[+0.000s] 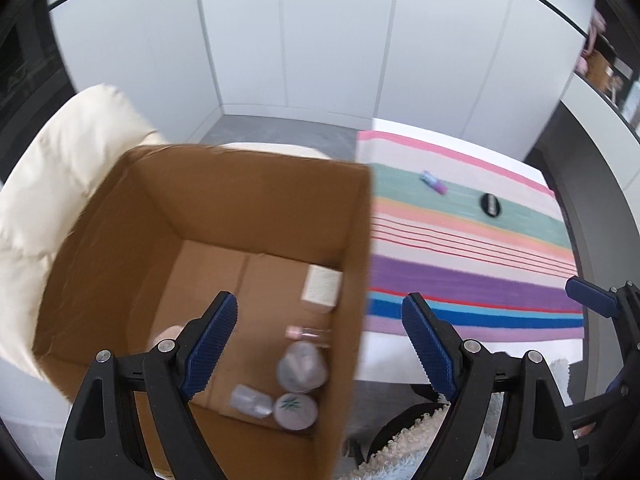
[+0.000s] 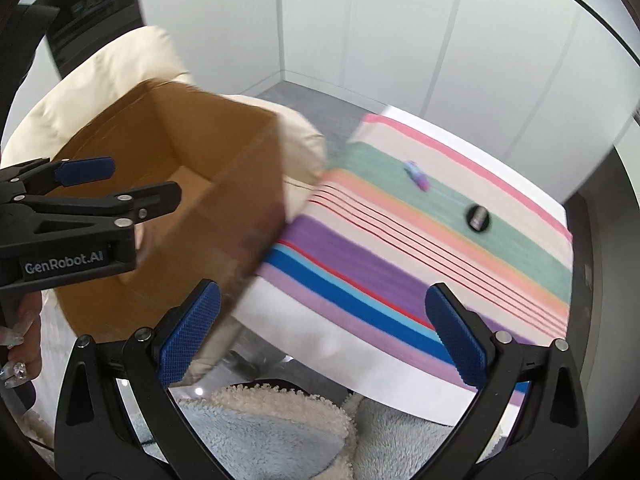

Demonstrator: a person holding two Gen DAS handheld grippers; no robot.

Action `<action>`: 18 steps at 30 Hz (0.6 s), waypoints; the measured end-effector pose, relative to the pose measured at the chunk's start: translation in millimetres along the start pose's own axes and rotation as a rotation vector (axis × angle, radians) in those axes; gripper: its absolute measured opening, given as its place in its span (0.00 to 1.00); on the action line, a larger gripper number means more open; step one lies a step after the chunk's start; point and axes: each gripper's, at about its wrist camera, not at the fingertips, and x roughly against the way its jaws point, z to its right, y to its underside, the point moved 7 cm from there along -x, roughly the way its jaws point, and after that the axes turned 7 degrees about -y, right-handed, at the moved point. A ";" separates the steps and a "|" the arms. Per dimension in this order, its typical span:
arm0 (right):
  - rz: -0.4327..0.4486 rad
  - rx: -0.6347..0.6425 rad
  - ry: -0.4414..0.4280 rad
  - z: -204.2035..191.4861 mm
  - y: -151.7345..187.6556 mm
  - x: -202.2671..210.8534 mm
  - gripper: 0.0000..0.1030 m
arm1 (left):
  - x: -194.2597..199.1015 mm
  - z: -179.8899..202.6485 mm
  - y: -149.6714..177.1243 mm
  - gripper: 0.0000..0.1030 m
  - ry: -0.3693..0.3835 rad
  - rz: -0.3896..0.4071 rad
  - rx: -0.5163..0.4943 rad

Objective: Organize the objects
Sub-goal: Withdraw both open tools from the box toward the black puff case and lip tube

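An open cardboard box (image 1: 260,200) sits on a cream cushion (image 1: 60,184). It holds a white packet (image 1: 322,288), a small pink bottle (image 1: 304,334), a clear jar (image 1: 302,366) and a round lid with a green leaf (image 1: 296,410). My left gripper (image 1: 320,308) hangs open above the box's right wall, nothing between its pads. On the striped cloth (image 1: 460,264) lie a small purple tube (image 1: 434,182) and a black round disc (image 1: 491,203). My right gripper (image 2: 324,296) stands open over the cloth's (image 2: 400,248) near edge, empty. The tube (image 2: 416,174) and disc (image 2: 477,218) lie far beyond it.
The cloth covers a white table (image 2: 320,344) to the right of the box (image 2: 240,184). Fluffy blue and cream fabric (image 2: 260,432) lies below both grippers. A hand (image 2: 20,356) holds the left gripper (image 2: 132,182). White cabinet doors (image 1: 320,40) stand behind, grey floor between.
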 end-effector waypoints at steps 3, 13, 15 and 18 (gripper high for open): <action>0.001 -0.050 0.021 29.4 8.4 4.9 1.00 | 2.1 24.8 -5.5 0.83 0.016 0.016 -0.033; -0.006 -0.207 0.076 119.6 44.1 19.8 1.00 | -0.8 117.2 -11.5 0.83 0.087 0.021 -0.185; -0.010 -0.234 0.084 134.9 50.8 21.3 1.00 | -3.1 134.0 -11.6 0.83 0.097 0.016 -0.209; -0.012 -0.274 0.092 156.6 61.0 23.1 1.00 | -5.4 152.3 -9.6 0.83 0.110 0.005 -0.234</action>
